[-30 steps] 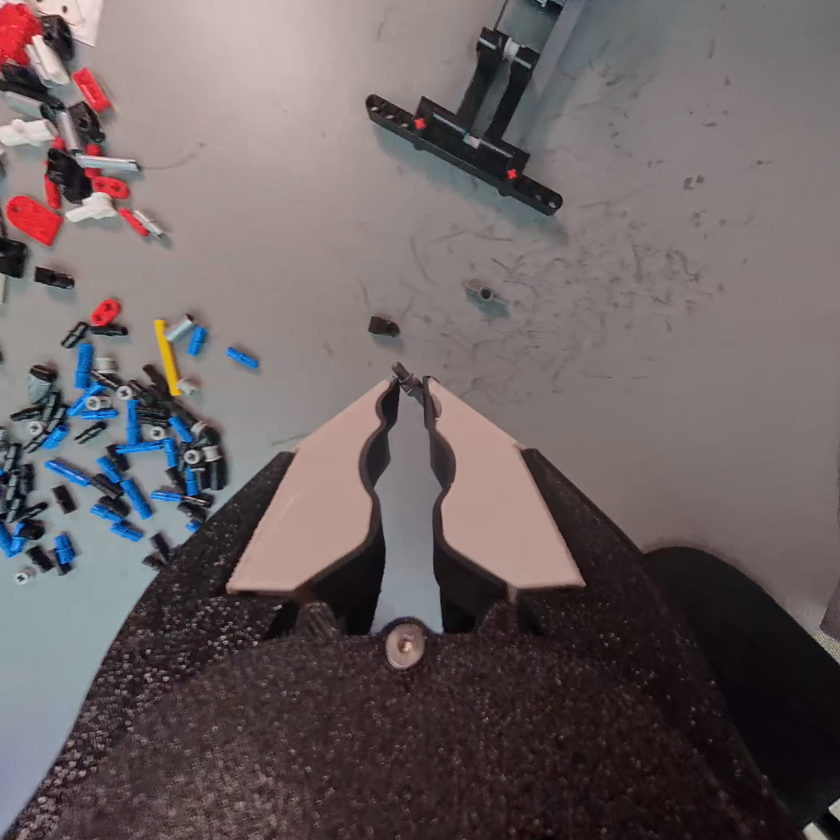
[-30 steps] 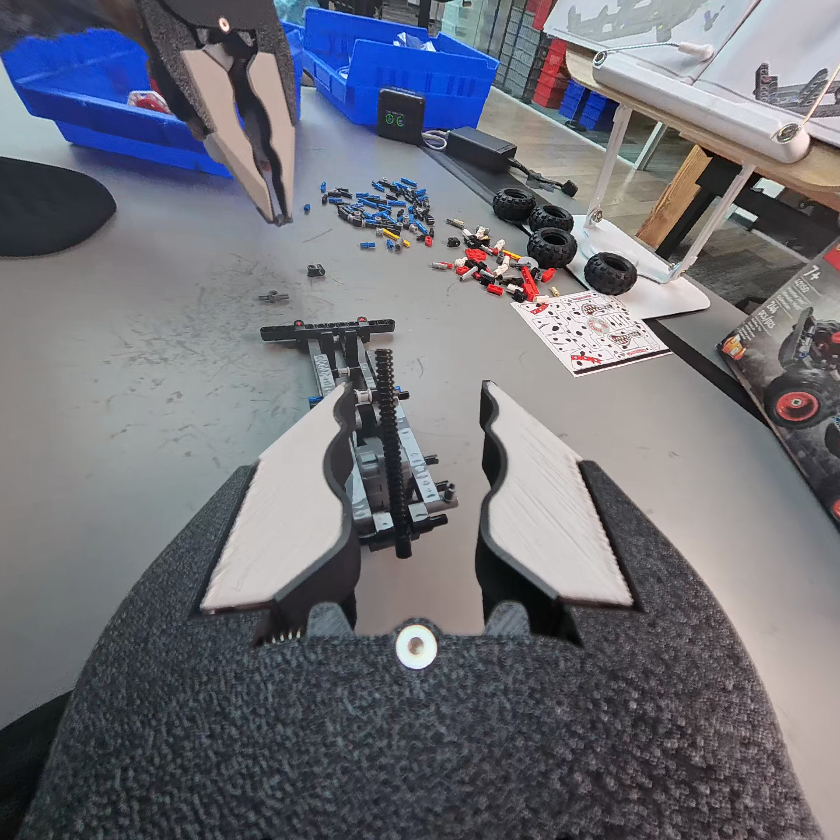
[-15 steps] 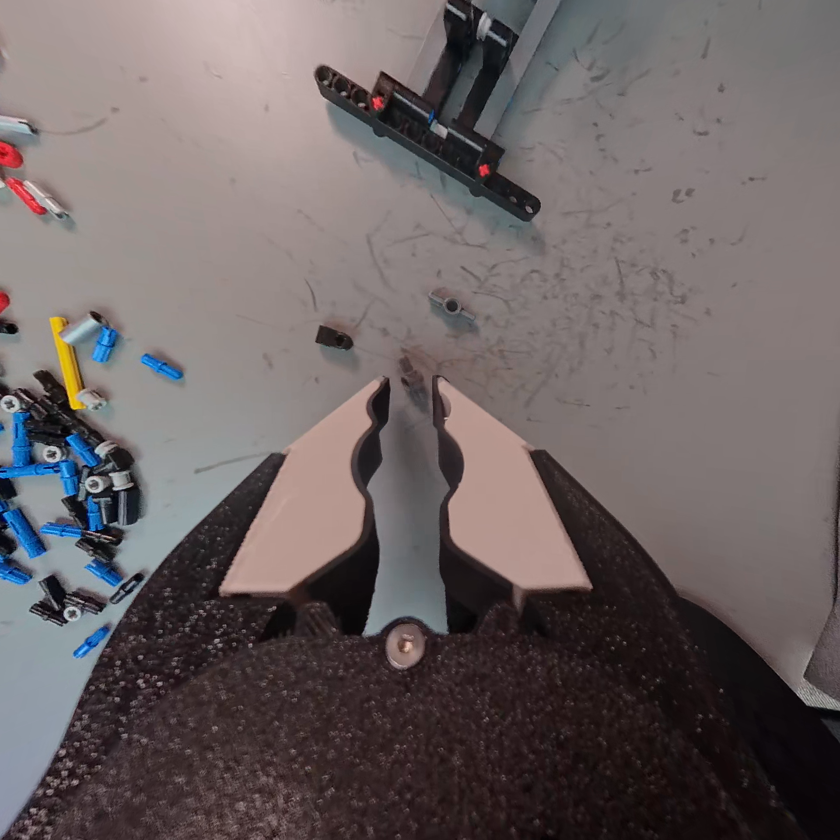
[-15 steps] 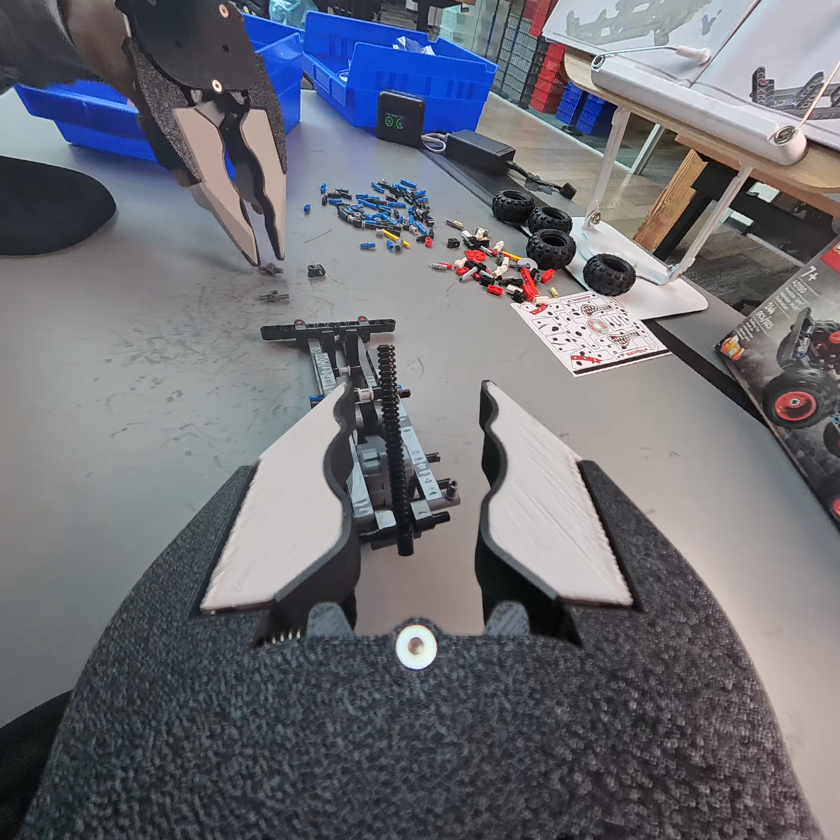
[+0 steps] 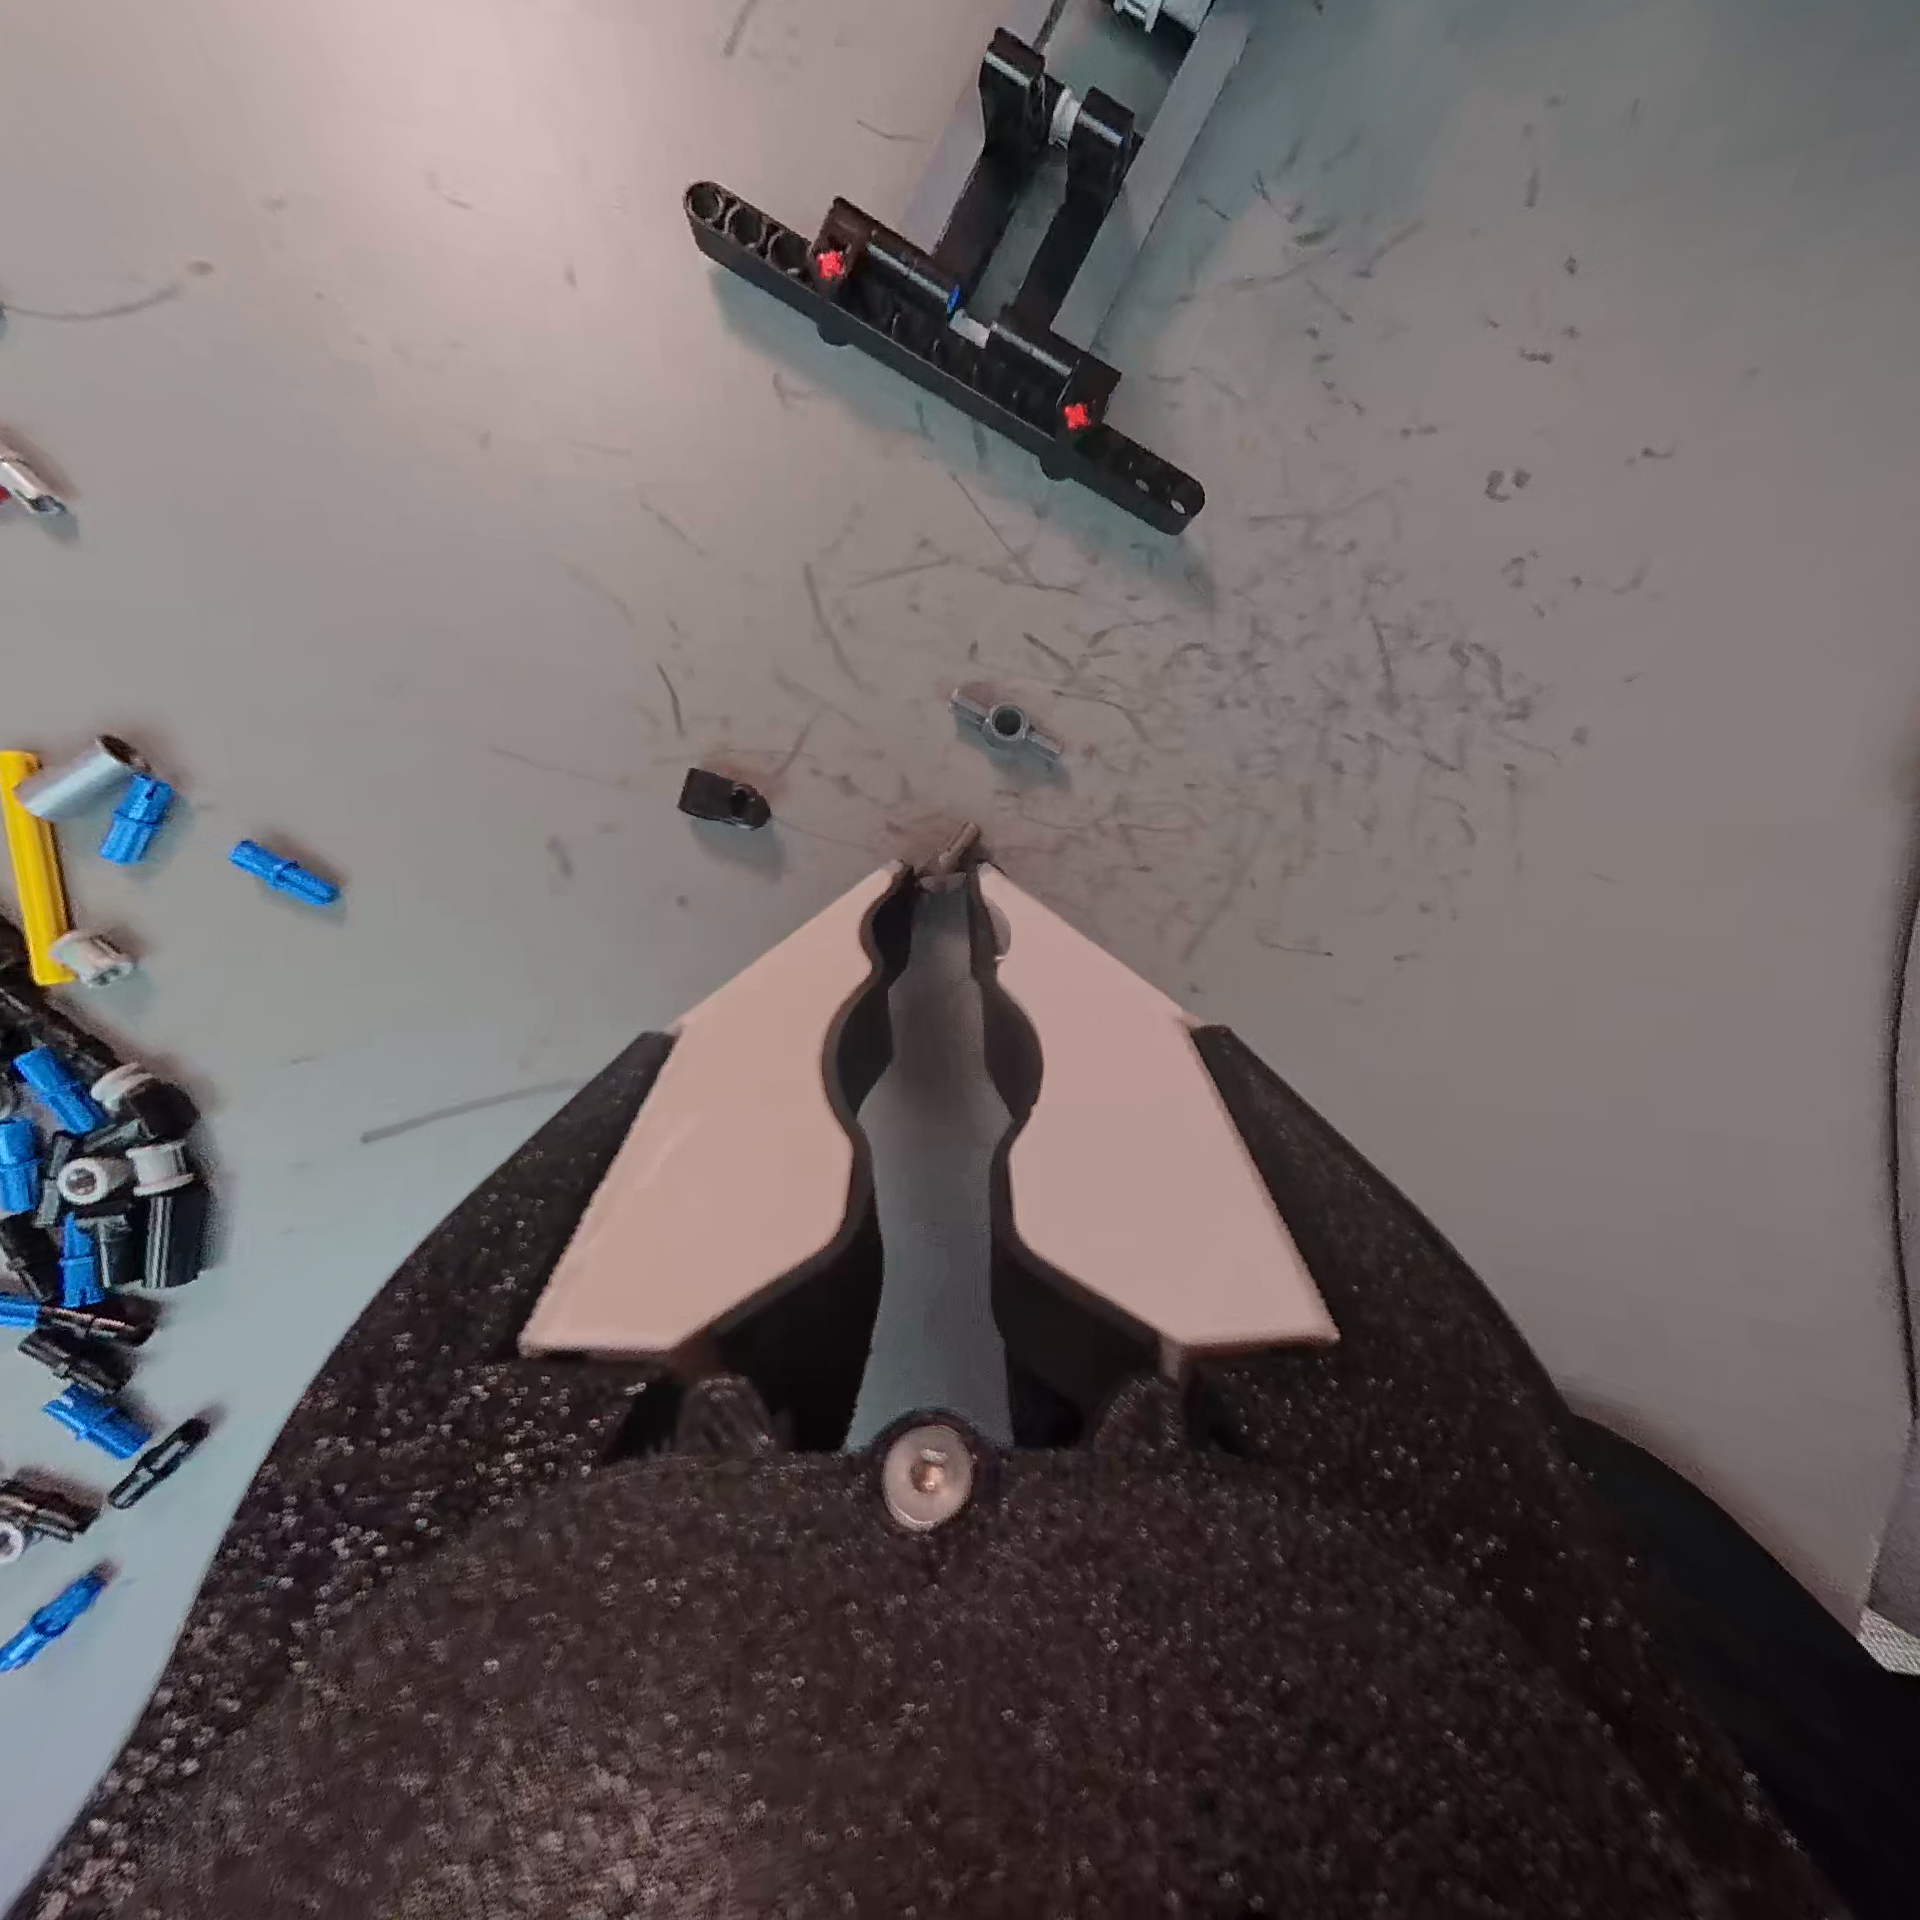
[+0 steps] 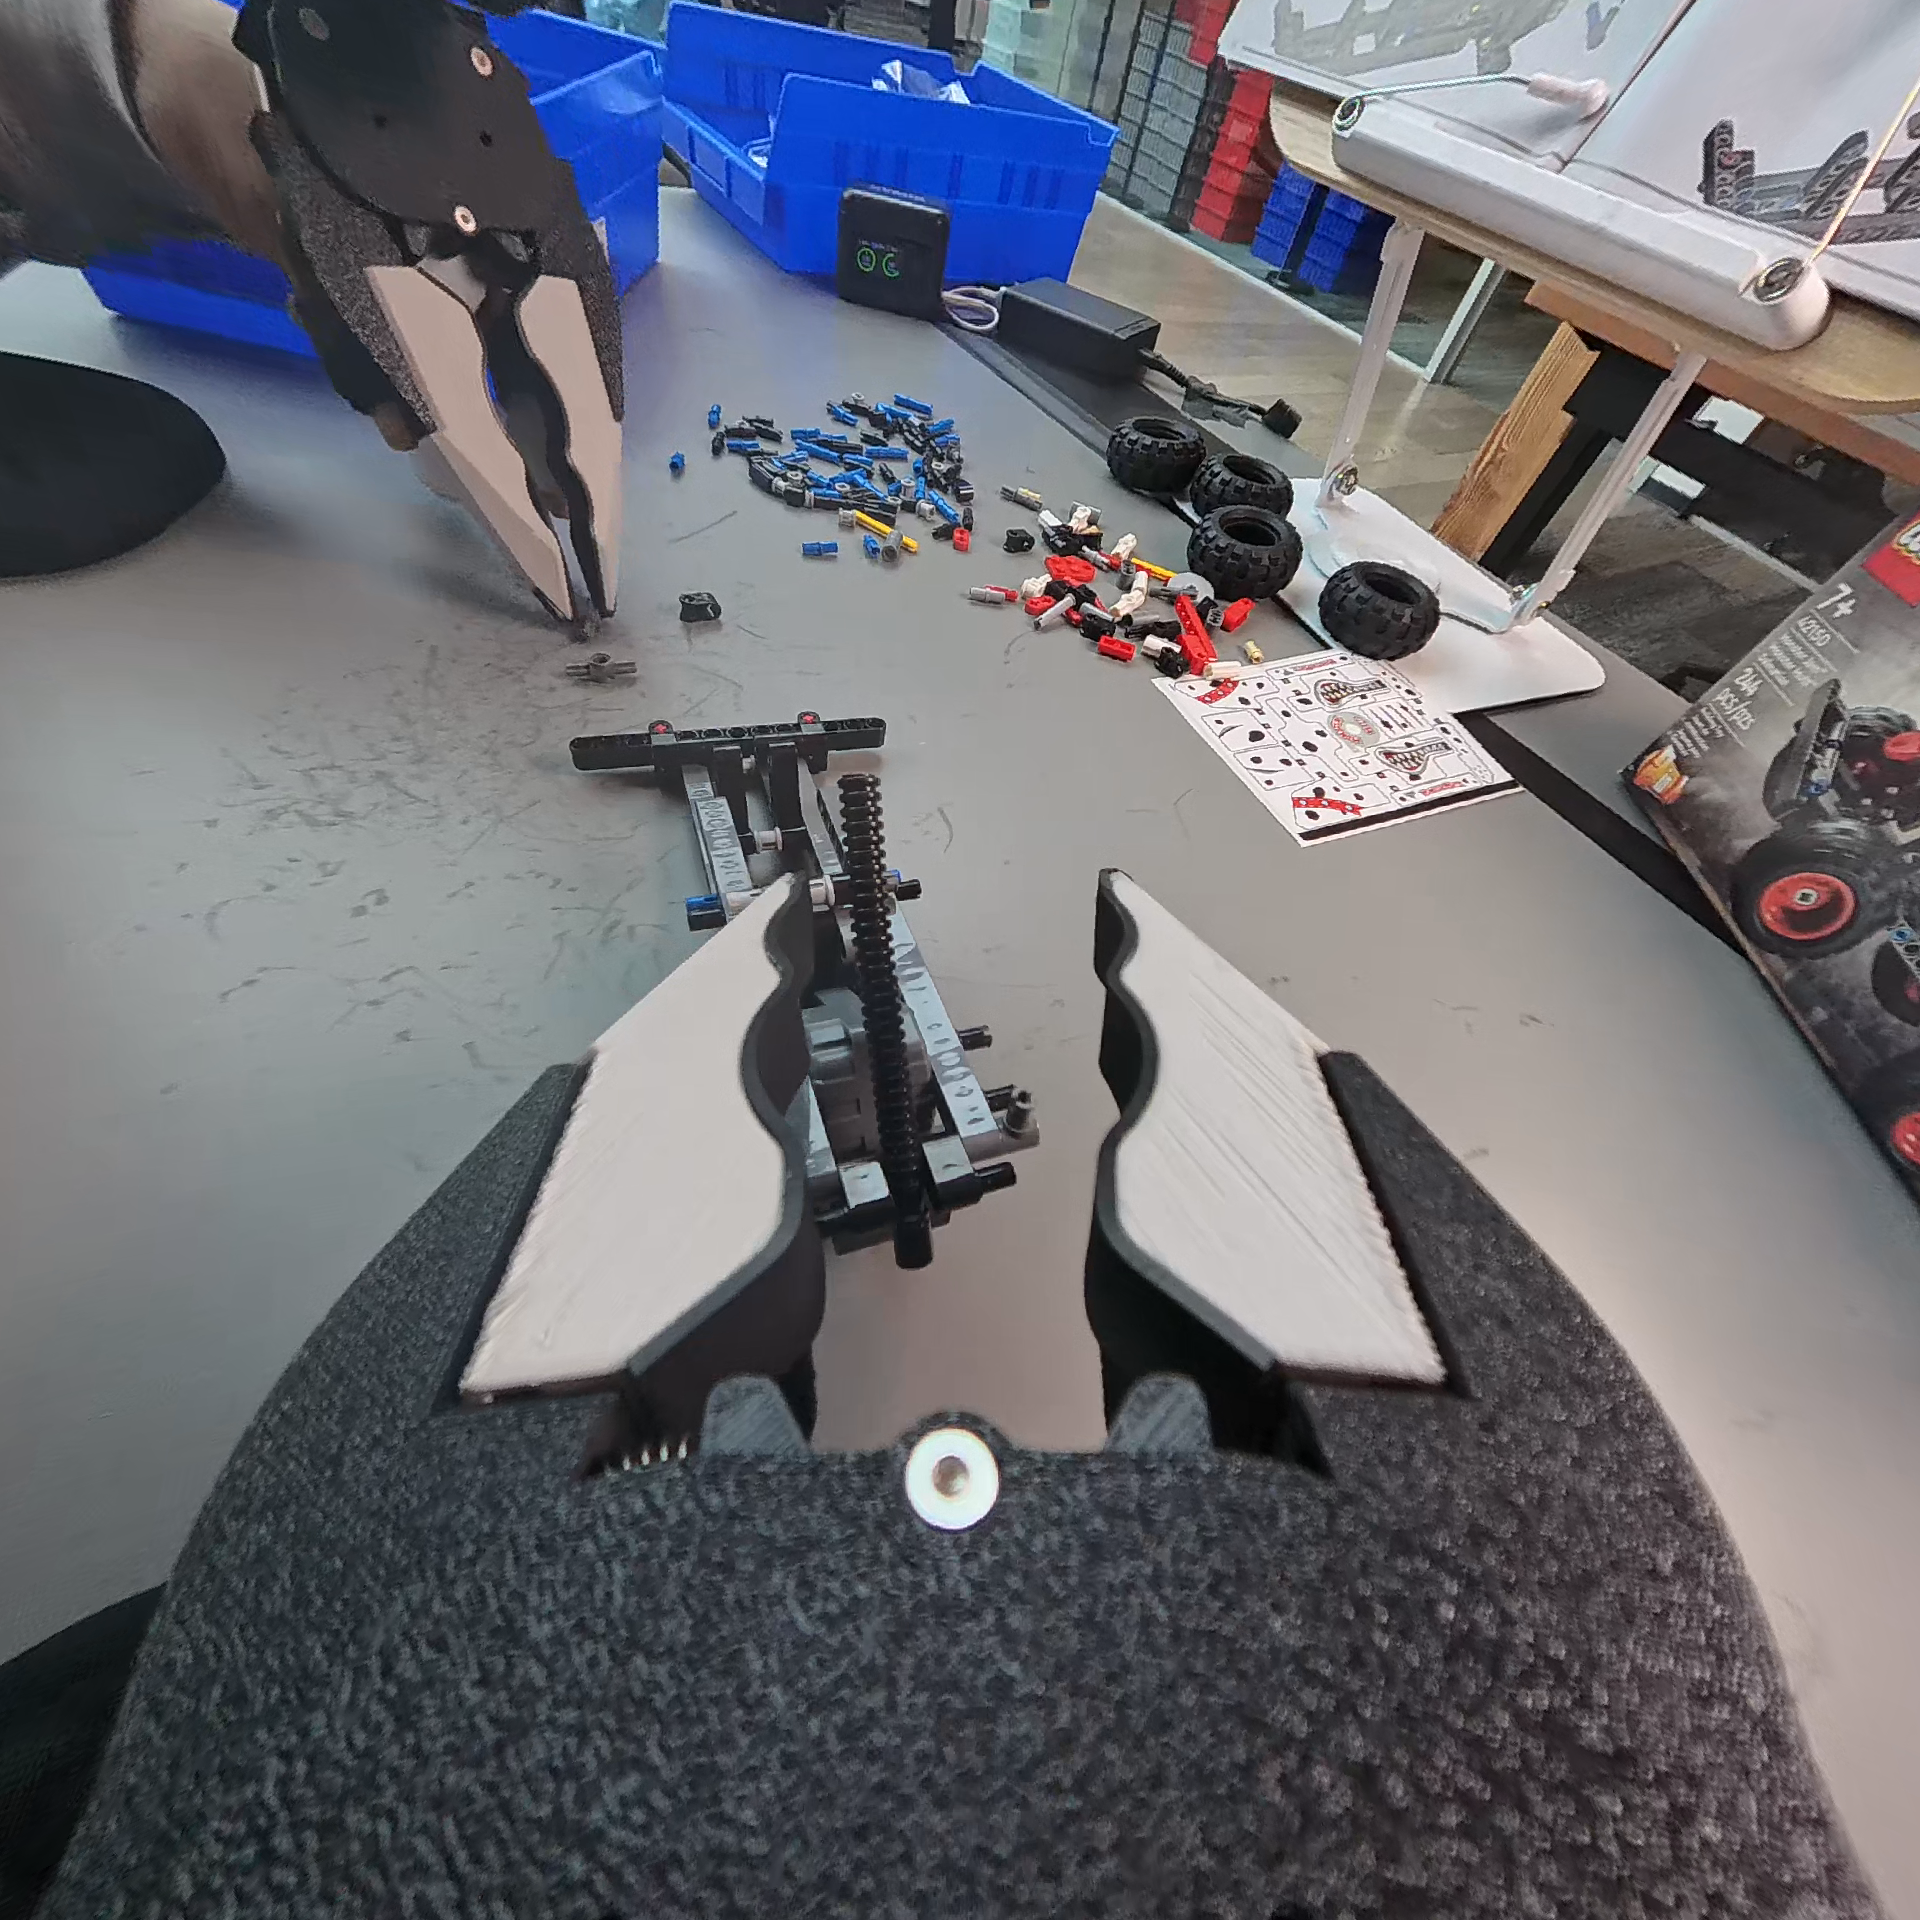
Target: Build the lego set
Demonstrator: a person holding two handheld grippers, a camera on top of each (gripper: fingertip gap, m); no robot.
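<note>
On a scuffed grey worktop [image 6: 312, 935], the left tongs [image 5: 940, 871] tilt down with their tips nearly closed, pinching a small dark grey piece [image 5: 948, 854] that touches the surface. The half-built black and grey frame [image 6: 821, 935] serves as the landmark: a grey connector [image 5: 1005, 722] lies just beyond its black crossbeam [image 5: 940, 343], and a little black piece [image 5: 724, 800] sits a bit farther on, both near the left tongs' tips. The right tongs [image 6: 945, 883] stand wide open, gripping nothing, with the frame's near end lying between their two halves, close against the left one. Right of the frame lies a sticker sheet [image 6: 1335, 743]; beyond it, loose blue and black pins [image 6: 852, 468], red pieces [image 6: 1122, 613] and four black tyres [image 6: 1242, 551].
</note>
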